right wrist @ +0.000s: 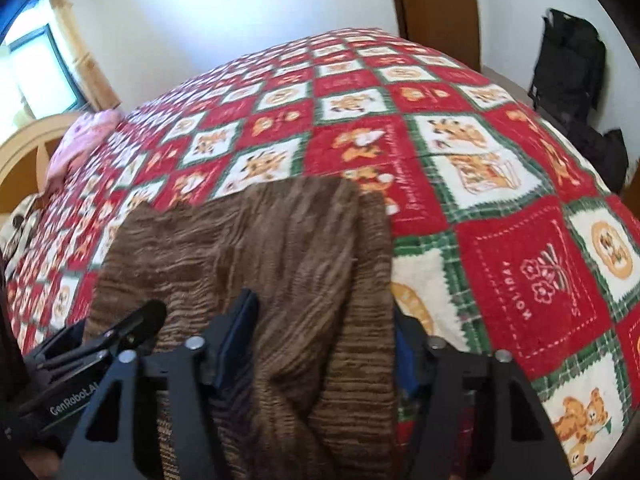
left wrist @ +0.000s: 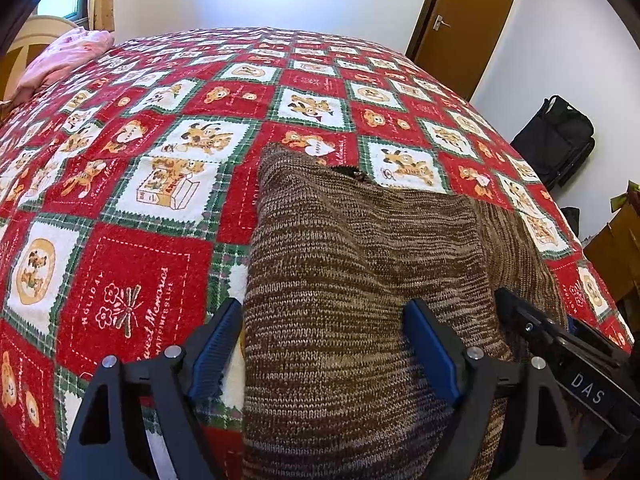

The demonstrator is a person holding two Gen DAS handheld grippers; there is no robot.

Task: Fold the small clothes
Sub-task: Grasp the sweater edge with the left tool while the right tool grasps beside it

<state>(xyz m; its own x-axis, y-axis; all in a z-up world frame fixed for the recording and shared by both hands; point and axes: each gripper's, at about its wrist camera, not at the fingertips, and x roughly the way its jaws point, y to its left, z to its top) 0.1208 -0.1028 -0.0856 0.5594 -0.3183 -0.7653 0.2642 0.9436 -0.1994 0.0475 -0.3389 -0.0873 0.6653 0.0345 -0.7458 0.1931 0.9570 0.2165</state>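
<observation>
- A bed blanket of red, white and green squares printed with bears covers the whole bed.
- A brown knit sweater, partly folded, lies flat on the blanket at the near edge.
- The left gripper stands wide open over the sweater's near left edge, its blue fingers gripping nothing.
- The right gripper is likewise spread wide, with sweater folds between its fingers, unclamped.
- A pink pillow sits at the far headboard end.
</observation>
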